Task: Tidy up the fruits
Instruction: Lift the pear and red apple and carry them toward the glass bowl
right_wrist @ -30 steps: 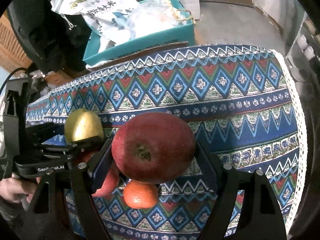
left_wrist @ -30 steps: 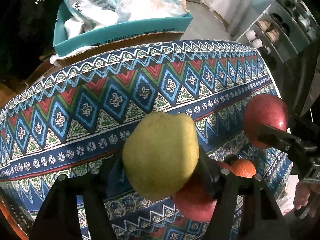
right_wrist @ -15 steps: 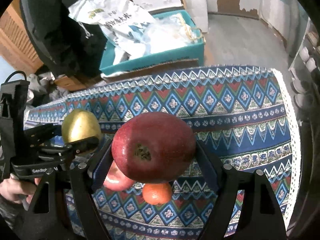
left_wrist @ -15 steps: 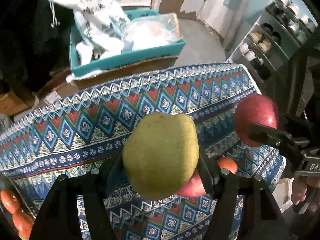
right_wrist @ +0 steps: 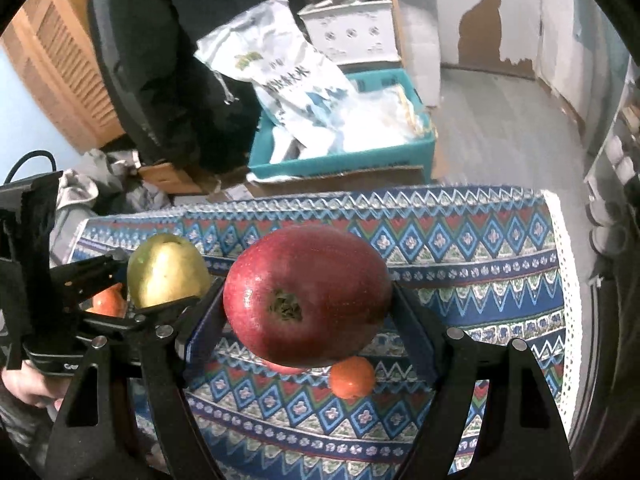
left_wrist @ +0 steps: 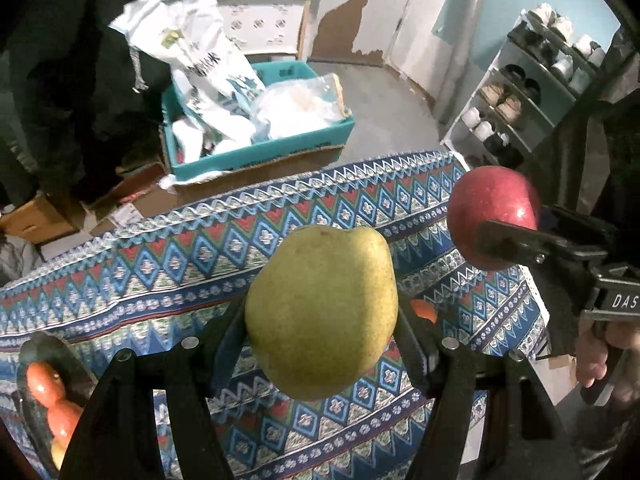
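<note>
Now | left gripper (left_wrist: pixel 320 320) jaws clamp pear (left_wrist: pixel 321 312) | right gripper (right_wrist: pixel 308 300) jaws clamp apple (right_wrist: pixel 307 295) | risk: round fruit slipping onto bench (right_wrist: pixel 460 248) | bowl (left_wrist: pixel 52 360) probably target

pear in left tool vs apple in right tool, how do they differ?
Colour: the pear is yellow-green and matte, the apple deep red and glossy.
Shape: the pear narrows toward one end; the apple is round and squat.
Pose: the apple shows a dark end dimple to its own camera; the pear shows plain skin.
Shared: each is clamped at its sides, by the left tool and right tool, above the patterned cloth.
</note>
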`<state>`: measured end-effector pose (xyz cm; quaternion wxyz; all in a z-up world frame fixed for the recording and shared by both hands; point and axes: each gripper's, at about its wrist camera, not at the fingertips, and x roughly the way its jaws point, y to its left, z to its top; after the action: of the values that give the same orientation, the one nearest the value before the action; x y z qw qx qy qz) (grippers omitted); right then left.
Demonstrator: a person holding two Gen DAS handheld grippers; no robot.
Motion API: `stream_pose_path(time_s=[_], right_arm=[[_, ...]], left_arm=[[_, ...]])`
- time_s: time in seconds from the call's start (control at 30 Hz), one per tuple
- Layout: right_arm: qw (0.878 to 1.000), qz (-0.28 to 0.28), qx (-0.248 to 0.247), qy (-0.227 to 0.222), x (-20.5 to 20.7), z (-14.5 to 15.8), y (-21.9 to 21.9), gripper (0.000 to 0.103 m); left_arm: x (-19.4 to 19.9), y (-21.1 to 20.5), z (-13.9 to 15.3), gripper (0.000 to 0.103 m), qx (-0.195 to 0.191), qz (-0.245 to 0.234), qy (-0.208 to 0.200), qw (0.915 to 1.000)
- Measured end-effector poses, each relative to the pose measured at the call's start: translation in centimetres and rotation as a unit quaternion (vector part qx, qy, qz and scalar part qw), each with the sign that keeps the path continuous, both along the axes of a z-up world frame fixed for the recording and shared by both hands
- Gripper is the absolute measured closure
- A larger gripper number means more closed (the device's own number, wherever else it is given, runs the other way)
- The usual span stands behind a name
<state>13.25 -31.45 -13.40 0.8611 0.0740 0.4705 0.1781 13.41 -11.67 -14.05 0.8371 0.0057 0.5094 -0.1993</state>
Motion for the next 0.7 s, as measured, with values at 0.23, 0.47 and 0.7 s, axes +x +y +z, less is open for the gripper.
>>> stream_pose_path(time_s=[0.23, 0.47, 0.7], right_arm=[[1.0, 0.02, 0.005, -0.022, -0.8, 2.5, 1.8, 0.024], [0.998, 0.046, 0.01, -0.04, -1.7, 4.5, 4.3, 0.024], [0.996, 0.075, 0.014, -0.054, -2.3, 6.1, 7.1, 0.024]], left_arm=[[-1.5, 2.7, 2.1, 0.033, 0.0, 0.022, -0.017, 0.9996], [-3.4, 5.1, 4.3, 0.033, -0.006, 0.032, -0.038, 0.9987], [-5.3, 7.7, 6.5, 0.033, -0.019, 0.044, -0.054, 0.9974]])
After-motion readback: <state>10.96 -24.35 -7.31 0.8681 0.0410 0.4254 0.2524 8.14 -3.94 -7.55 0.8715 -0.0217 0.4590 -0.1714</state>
